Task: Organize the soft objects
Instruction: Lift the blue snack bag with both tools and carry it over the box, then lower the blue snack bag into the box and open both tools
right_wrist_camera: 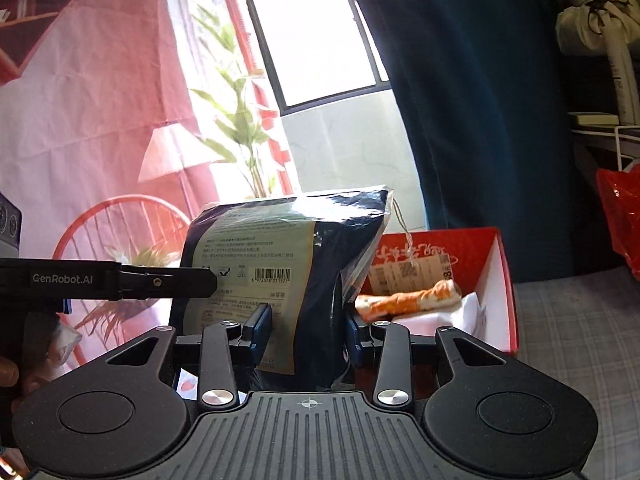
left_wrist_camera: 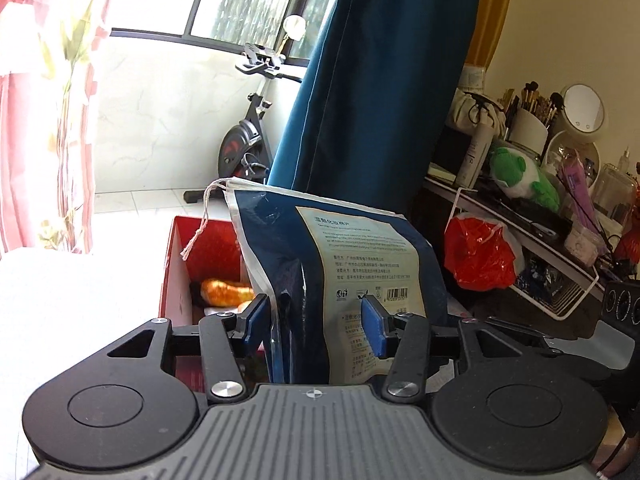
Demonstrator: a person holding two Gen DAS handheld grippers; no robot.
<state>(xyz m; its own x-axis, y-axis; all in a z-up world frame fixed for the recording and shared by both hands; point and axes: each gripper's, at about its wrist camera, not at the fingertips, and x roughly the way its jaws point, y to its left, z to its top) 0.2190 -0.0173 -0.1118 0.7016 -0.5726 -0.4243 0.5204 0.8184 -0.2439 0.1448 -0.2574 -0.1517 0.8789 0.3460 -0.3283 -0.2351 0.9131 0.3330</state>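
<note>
While both my grippers are on the dark blue package (left_wrist_camera: 360, 264), I judge the job as partly done: the red box (right_wrist_camera: 500, 280) beyond it already holds an orange-and-white soft item (right_wrist_camera: 408, 300) lying on something white, and the package is not yet in there. It stands clear of the bedding, upright, just in front of the box in both wrist views. What is left, as I read it, is carrying the package over the rim and letting go; whether more soft things wait elsewhere I cannot tell from here.

My left gripper (left_wrist_camera: 316, 324) has its jaws about half closed with the package's lower end between the blue pads, which press into the plastic wrap. My right gripper (right_wrist_camera: 308, 330) is closed a little narrower on the same package from the other side, its pads squeezing the dark bulge of the wrapper.

On writing: the package carries a pale label (right_wrist_camera: 256, 264) with Chinese print I cannot read at this size, a barcode with digits that look like 6 972378 331573, and some small symbols. The left gripper's body, seen in the right wrist view, reads "GenRobot.AI" (right_wrist_camera: 62, 279). The inside wall of the red box shows brush-style Chinese characters, upside down from my angle, and a white sticker with a QR code (right_wrist_camera: 400, 276); both are illegible.
</note>
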